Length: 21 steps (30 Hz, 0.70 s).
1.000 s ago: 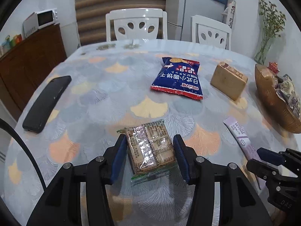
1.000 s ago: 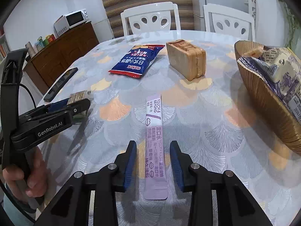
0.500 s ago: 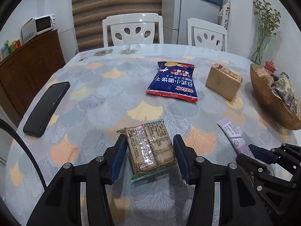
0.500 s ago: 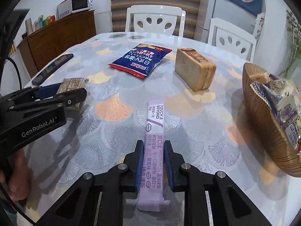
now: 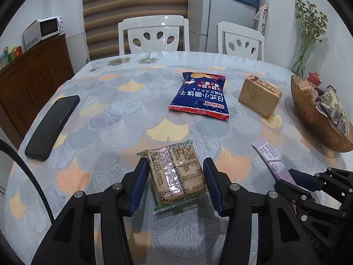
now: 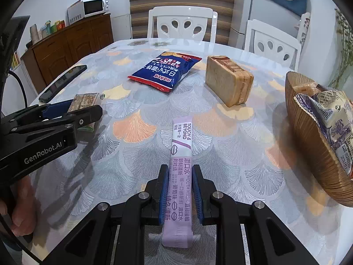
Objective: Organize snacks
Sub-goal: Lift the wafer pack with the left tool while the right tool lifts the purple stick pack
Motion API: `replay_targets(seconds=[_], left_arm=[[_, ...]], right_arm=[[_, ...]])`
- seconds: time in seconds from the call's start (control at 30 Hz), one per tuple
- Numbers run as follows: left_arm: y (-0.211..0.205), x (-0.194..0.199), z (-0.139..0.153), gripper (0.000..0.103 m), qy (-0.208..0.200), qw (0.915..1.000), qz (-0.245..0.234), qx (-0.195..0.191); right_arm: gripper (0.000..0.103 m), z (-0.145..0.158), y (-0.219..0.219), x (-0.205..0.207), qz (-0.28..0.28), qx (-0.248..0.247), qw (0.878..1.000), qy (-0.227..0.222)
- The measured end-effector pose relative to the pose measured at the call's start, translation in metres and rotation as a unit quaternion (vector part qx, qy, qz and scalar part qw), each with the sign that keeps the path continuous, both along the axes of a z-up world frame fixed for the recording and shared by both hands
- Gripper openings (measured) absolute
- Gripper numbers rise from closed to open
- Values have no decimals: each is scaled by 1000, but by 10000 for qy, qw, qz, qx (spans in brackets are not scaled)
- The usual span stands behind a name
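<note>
Both claws have lifted: the right claw (image 6: pixel 179 172) pinches the purple sachet (image 6: pixel 179 176), its near end hidden; the left claw (image 5: pixel 175 167) grips the biscuit packet (image 5: pixel 176 174).

Home dining room: patterned table (image 5: pixel 123 114), white chairs (image 5: pixel 154 35), microwave (image 6: pixel 96 6) on wooden sideboard (image 6: pixel 72 44).

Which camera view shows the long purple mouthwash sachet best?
The right wrist view: the long purple mouthwash sachet lies full length between the right gripper fingers, print readable. The left wrist view shows only its far end, the rest hidden by that gripper.
</note>
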<state>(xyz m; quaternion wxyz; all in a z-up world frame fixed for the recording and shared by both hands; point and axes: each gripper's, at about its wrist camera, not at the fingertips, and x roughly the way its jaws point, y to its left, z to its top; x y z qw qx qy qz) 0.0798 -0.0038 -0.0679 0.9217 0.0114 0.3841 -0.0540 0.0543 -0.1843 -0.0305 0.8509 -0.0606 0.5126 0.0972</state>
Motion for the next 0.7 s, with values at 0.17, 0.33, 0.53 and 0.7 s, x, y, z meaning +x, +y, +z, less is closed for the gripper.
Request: replay_targets(seconds=[0.17, 0.33, 0.53, 0.7], left_arm=[[-1, 0, -1, 48, 16, 10000, -7, 33], [0, 1, -1, 48, 36, 10000, -14, 25], [0, 1, -2, 48, 34, 10000, -33, 29], [-1, 2, -2, 48, 34, 10000, -33, 26]], right_arm=[[20, 0, 0, 0, -10, 12, 10000, 0], [20, 0, -1, 0, -18, 50, 10000, 7], [20, 0, -2, 1, -31, 91, 10000, 19], [20, 0, -3, 1, -52, 88, 9999, 22]])
